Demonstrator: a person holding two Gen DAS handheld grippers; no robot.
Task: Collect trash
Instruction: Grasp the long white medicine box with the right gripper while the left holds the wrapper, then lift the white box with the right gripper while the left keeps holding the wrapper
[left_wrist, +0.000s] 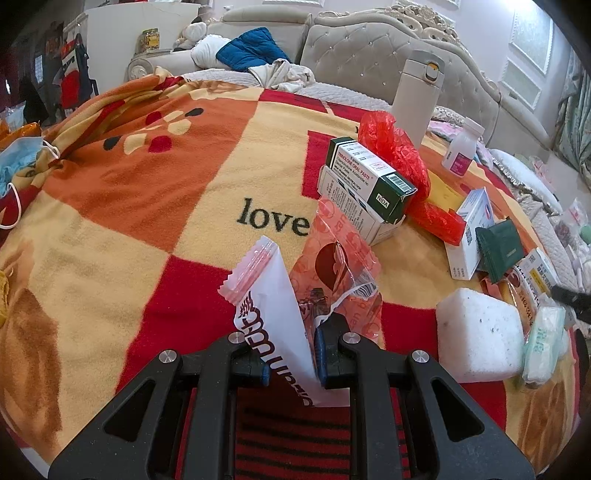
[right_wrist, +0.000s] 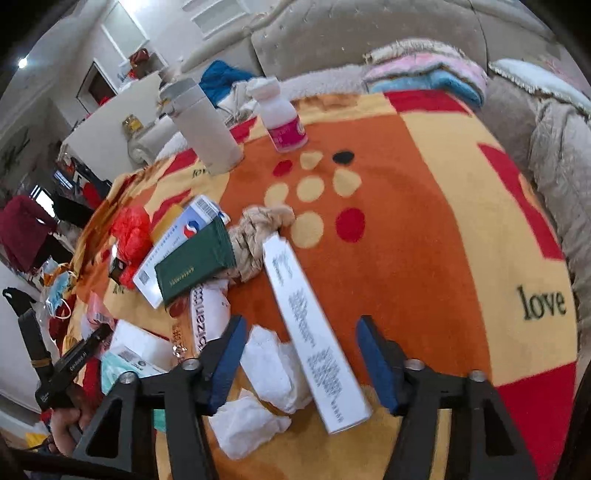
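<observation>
Now the left tool (left_wrist: 291, 363) is gripping a white wrapper (left_wrist: 275, 314), while the right tool (right_wrist: 299, 360) is standing wide apart.

The wrapper is rising between the left fingers, above the blanket-covered bench (left_wrist: 147, 229), with a clear orange bag (left_wrist: 334, 266) just beside it. Under the right tool a long white box (right_wrist: 314, 332) is lying between the blue pads (right_wrist: 227, 363), touching neither, and crumpled tissues (right_wrist: 269, 373) are lying just beside it. A green booklet (right_wrist: 195, 266) is resting near them.
</observation>
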